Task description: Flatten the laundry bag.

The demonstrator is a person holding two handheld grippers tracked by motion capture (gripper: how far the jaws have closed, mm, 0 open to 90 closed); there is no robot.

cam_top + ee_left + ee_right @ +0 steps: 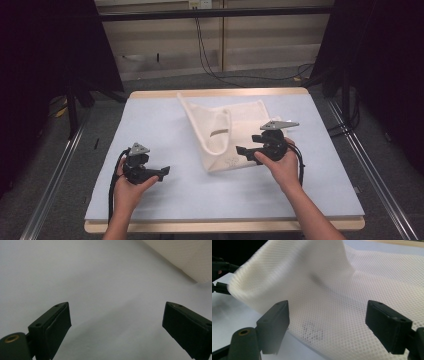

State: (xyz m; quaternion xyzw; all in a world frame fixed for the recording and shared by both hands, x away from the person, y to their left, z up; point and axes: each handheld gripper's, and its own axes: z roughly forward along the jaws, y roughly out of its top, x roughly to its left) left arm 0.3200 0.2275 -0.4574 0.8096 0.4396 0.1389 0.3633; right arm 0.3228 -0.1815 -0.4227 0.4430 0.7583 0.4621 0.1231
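**Both claws spread beside the mesh bag**

Nearest the front edge of the tabletop (165, 200), the left claw (162, 172) rests in the person's left hand (127, 187), well to the left of the white mesh bag (225, 132). Its jaws stand wide apart with nothing between them; in the left gripper view the left claw (116, 325) looks over bare pale surface, with a corner of the mesh bag (185, 257) at the upper right.

Farther in, the right claw (242, 150) sits at the bag's near right corner, held by the right hand (282, 162). Its jaws are spread too. In the right gripper view the right claw (327, 322) frames the mesh bag (332, 290), the fabric lying between the jaws but not pinched by either pad.

The bag itself lies flat on the tabletop, reaching from the right claw toward the far edge, its handle loop folded across its middle.
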